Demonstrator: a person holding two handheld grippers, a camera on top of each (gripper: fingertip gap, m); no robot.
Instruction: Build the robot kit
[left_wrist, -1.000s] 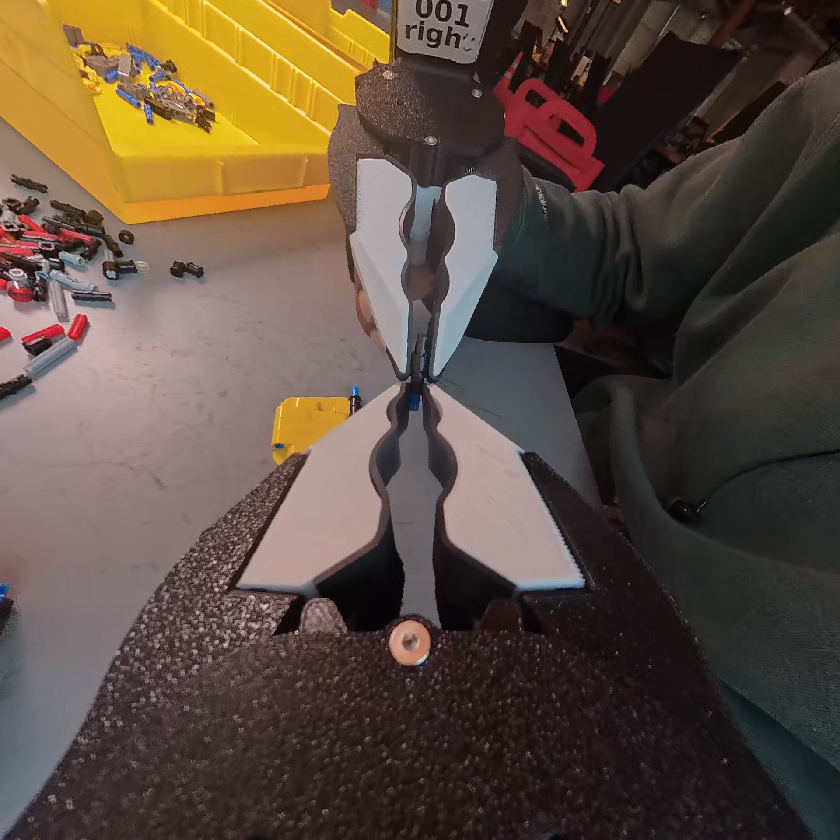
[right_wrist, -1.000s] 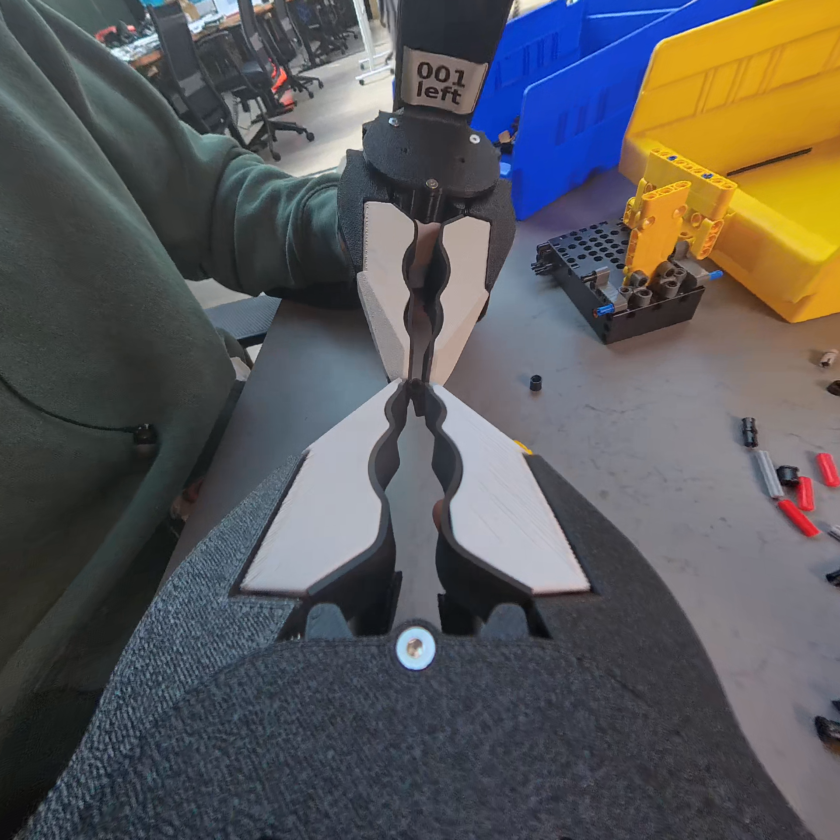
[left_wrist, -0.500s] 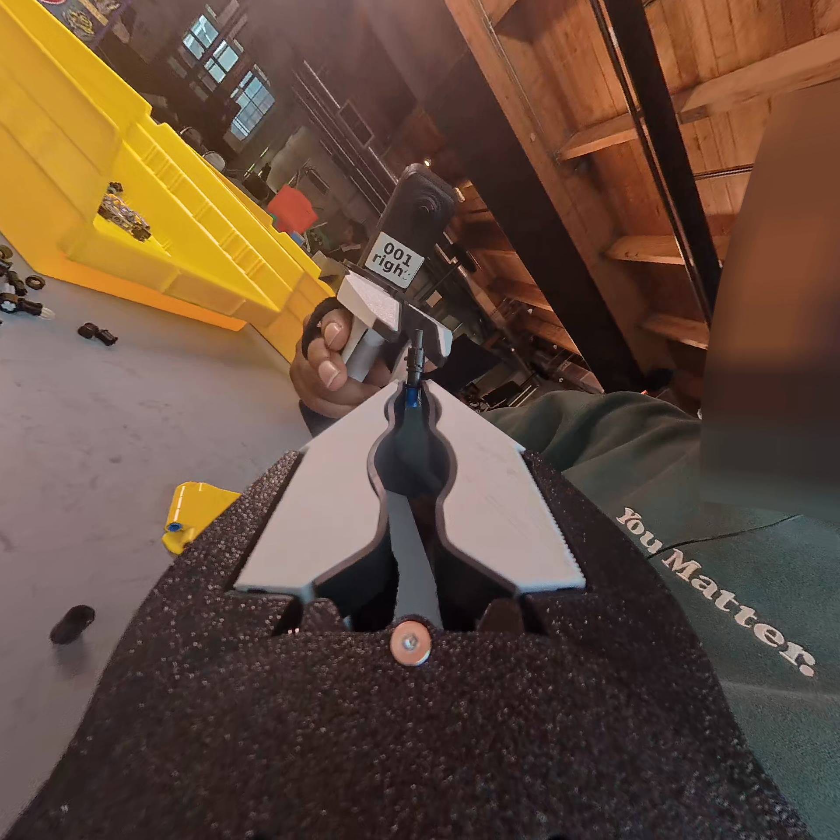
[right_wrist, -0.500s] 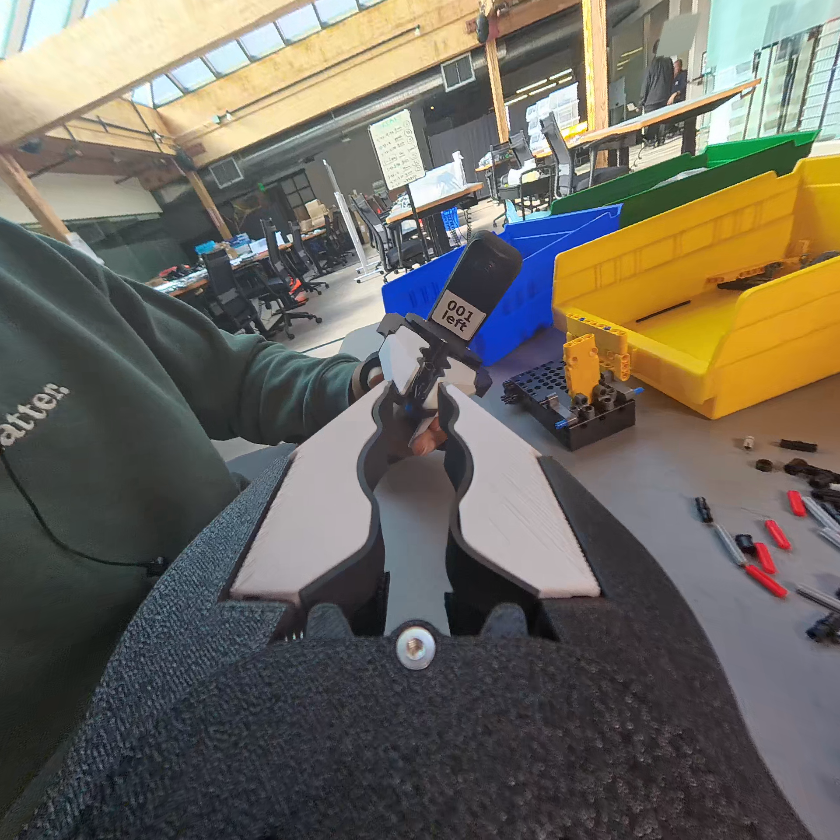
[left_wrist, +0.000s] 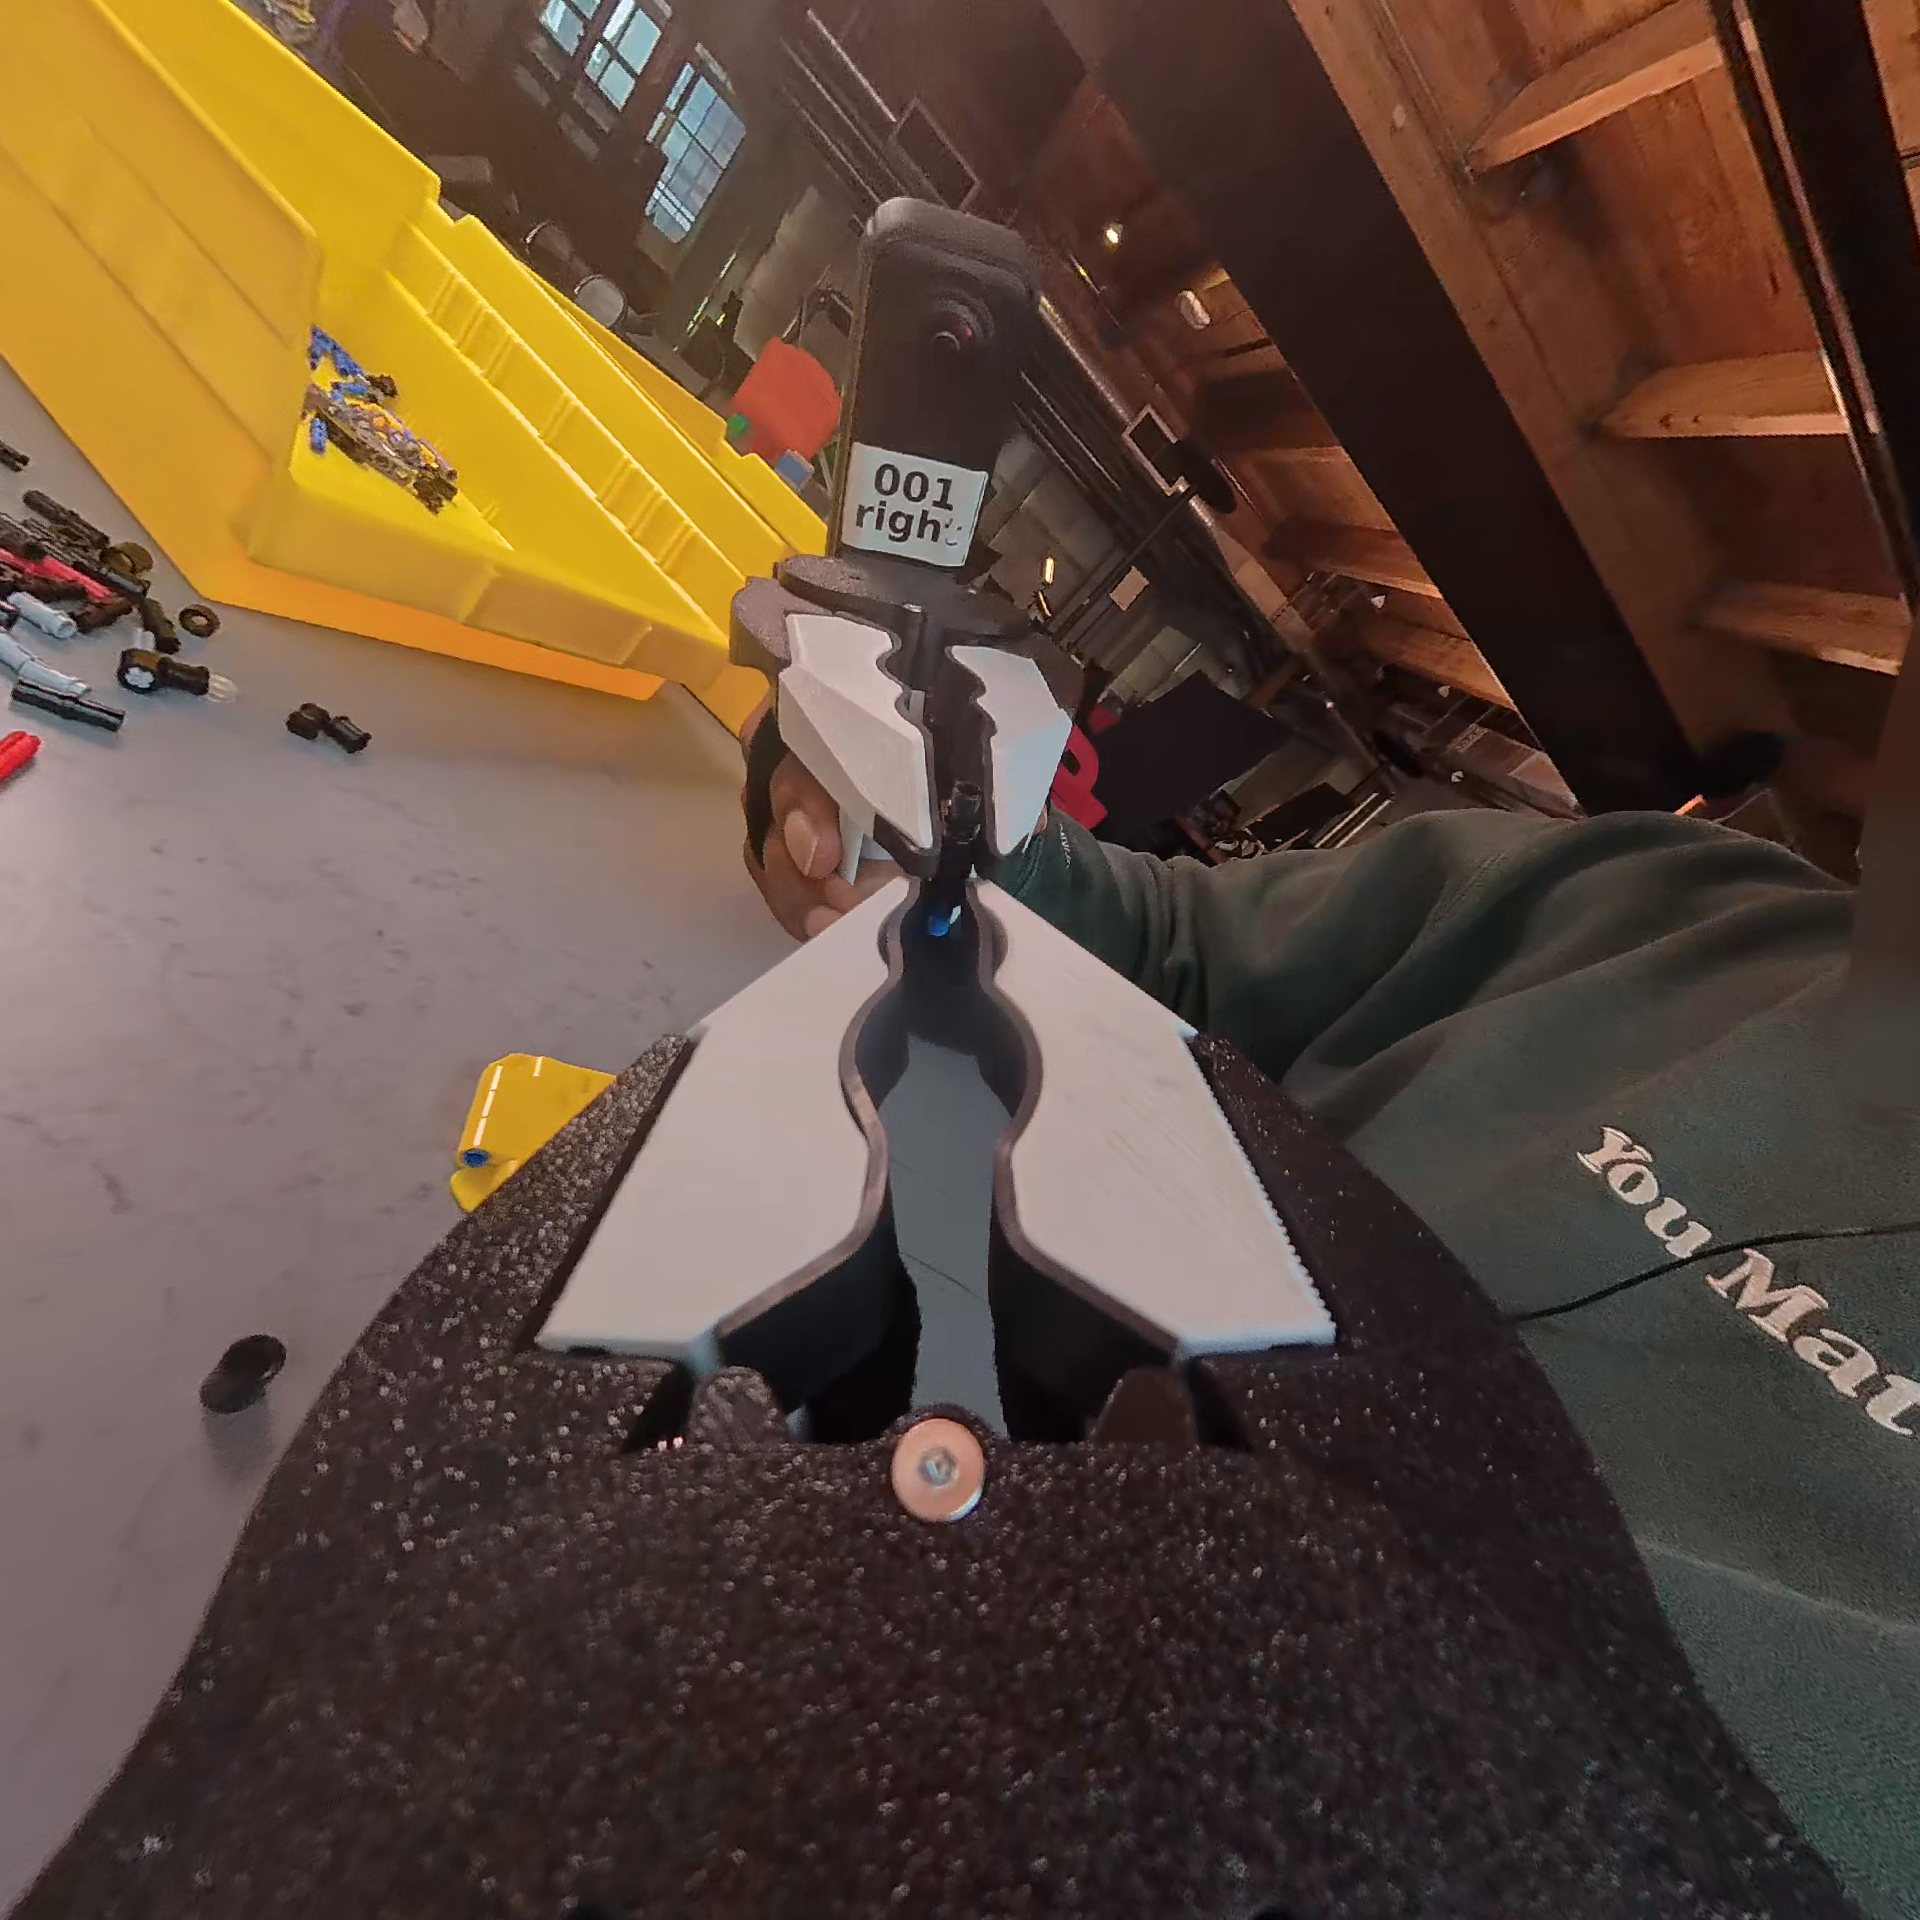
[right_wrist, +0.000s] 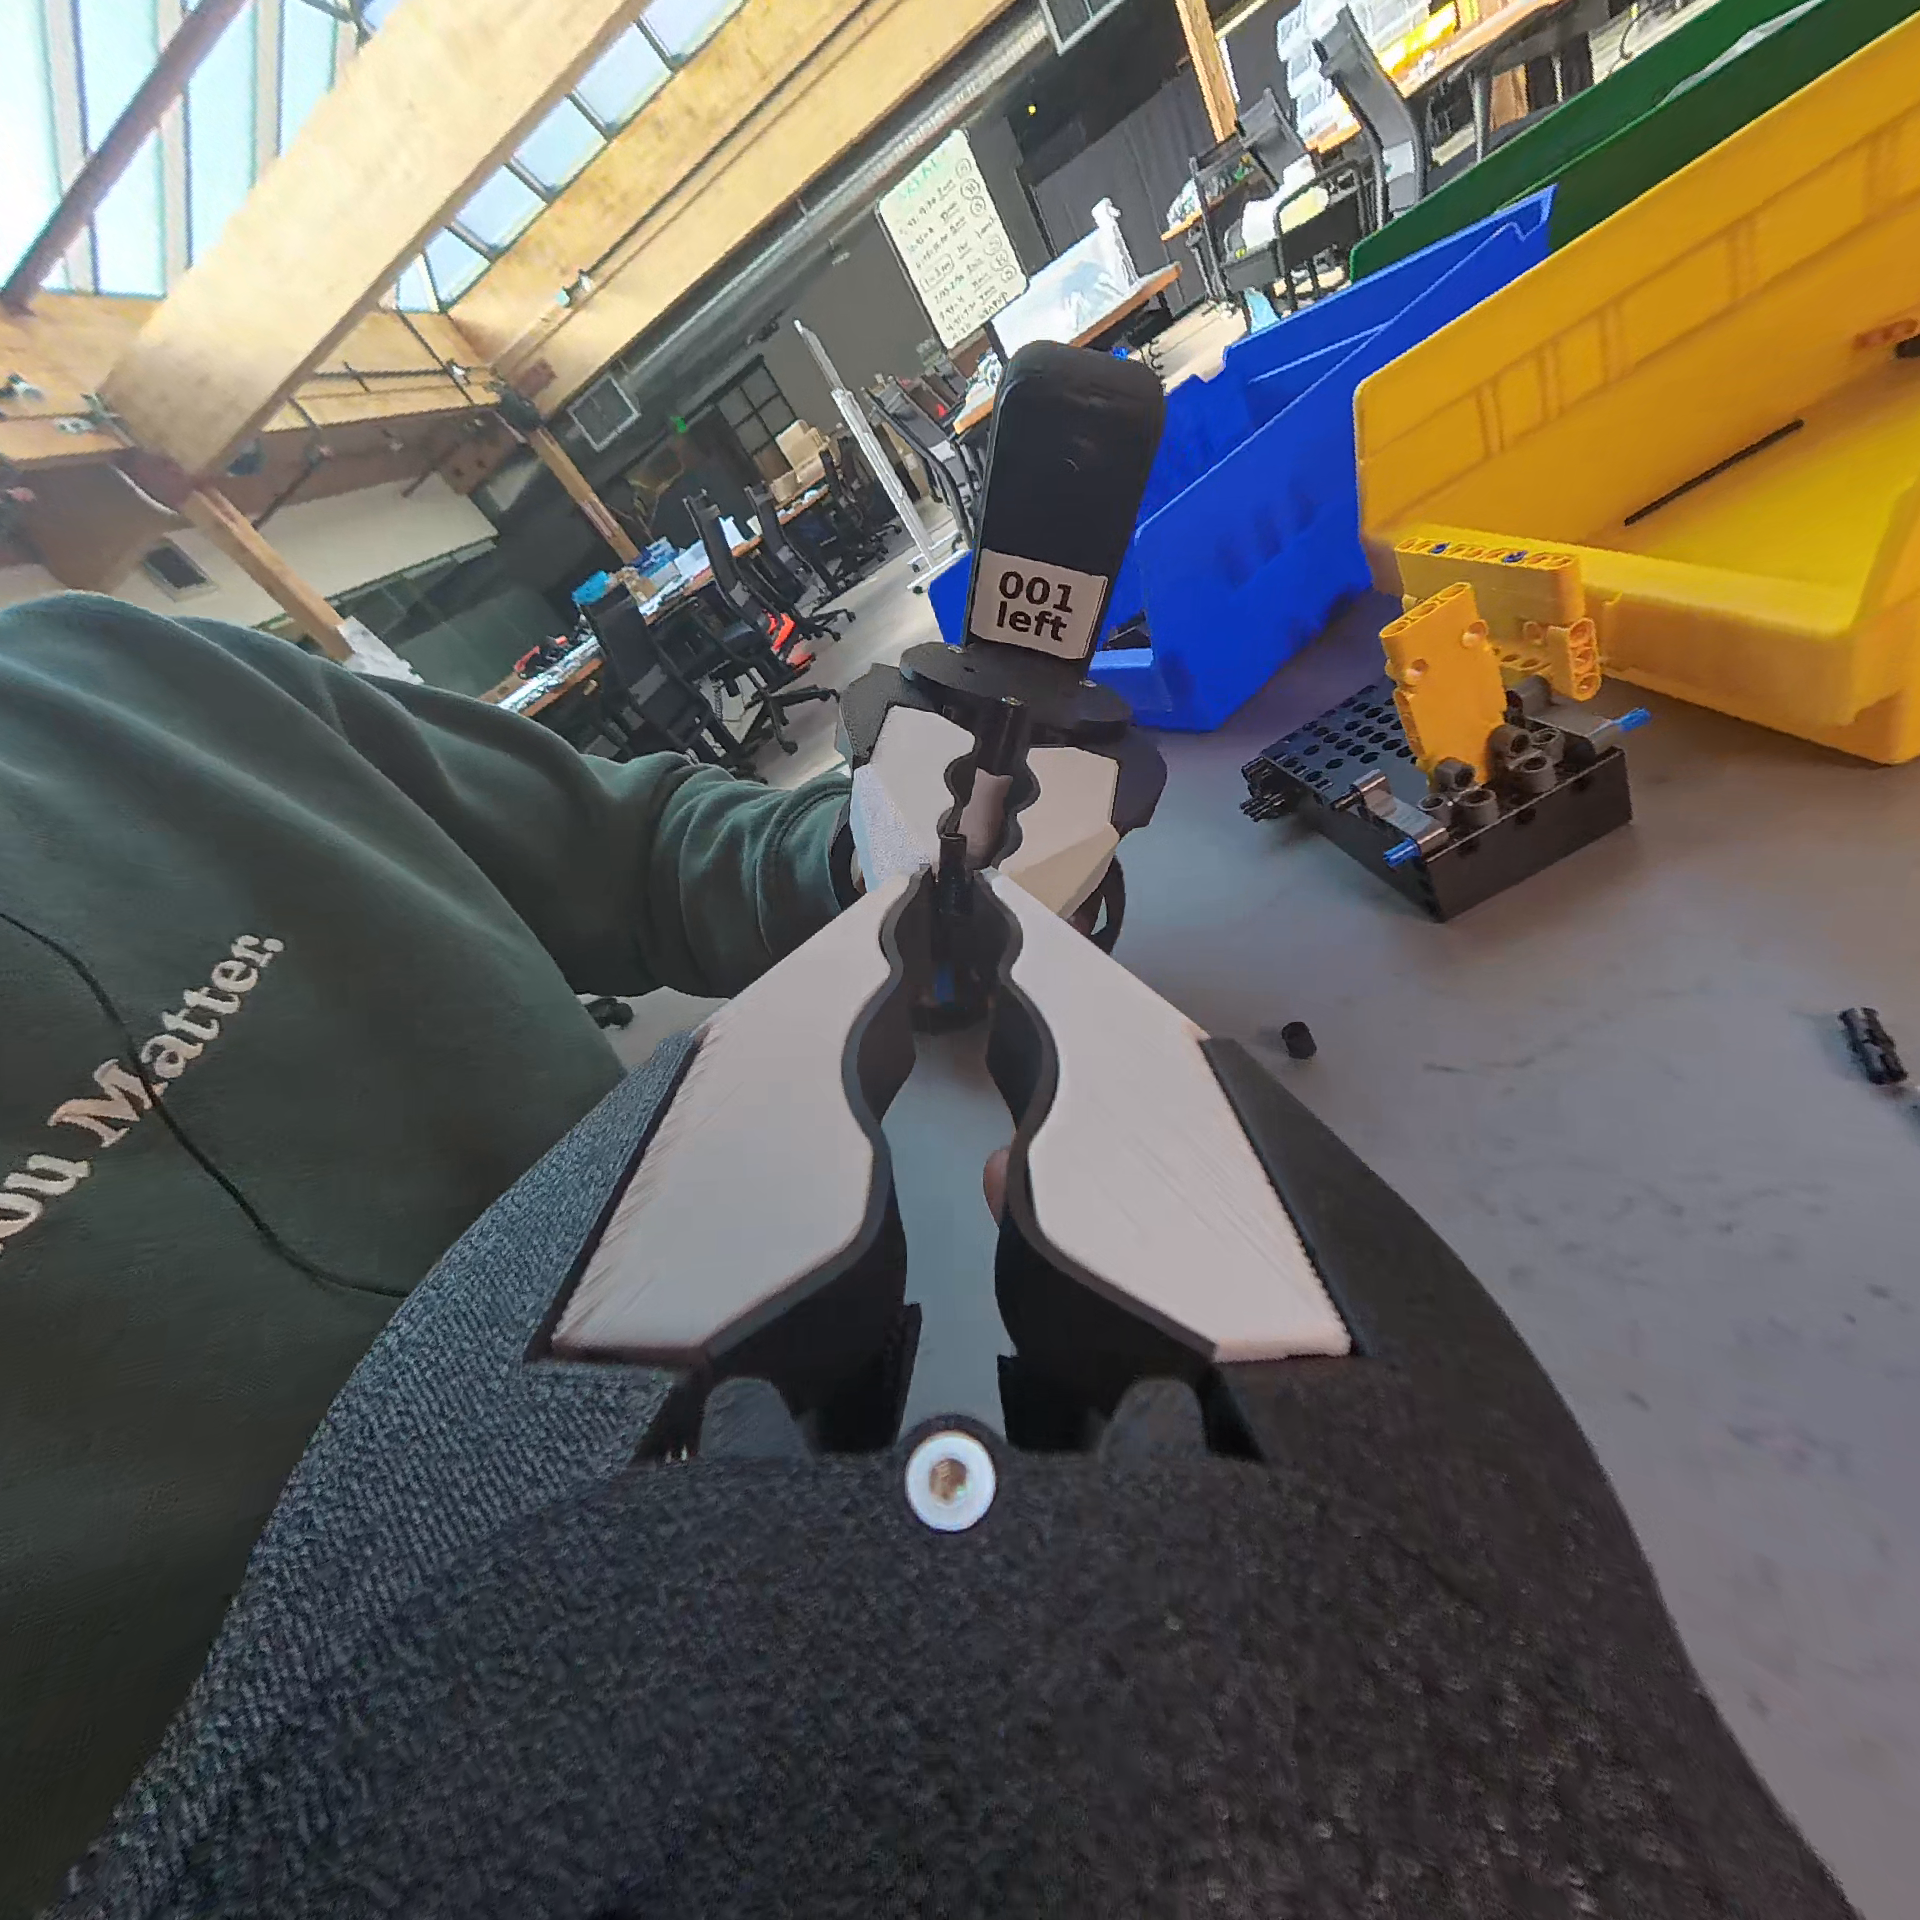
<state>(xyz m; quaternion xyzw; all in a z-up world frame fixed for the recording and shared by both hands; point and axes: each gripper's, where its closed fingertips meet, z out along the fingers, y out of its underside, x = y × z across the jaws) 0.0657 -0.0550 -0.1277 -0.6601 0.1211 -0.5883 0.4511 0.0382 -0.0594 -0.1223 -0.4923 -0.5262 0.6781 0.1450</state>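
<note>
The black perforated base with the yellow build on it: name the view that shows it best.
The right wrist view. The black perforated base sits in full sight on the grey table, beside the yellow bin, with the yellow build standing on it. The left wrist view shows none of it.

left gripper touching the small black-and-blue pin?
Touching. Left wrist view: the left gripper jaws pinch the pin at their tips.

Tongs (left_wrist: 940, 902) tip to tip above table (left_wrist: 312, 935), bins (left_wrist: 436, 416) behind

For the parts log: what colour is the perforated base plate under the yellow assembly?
Black base plate; clearest in the right wrist view.
</note>
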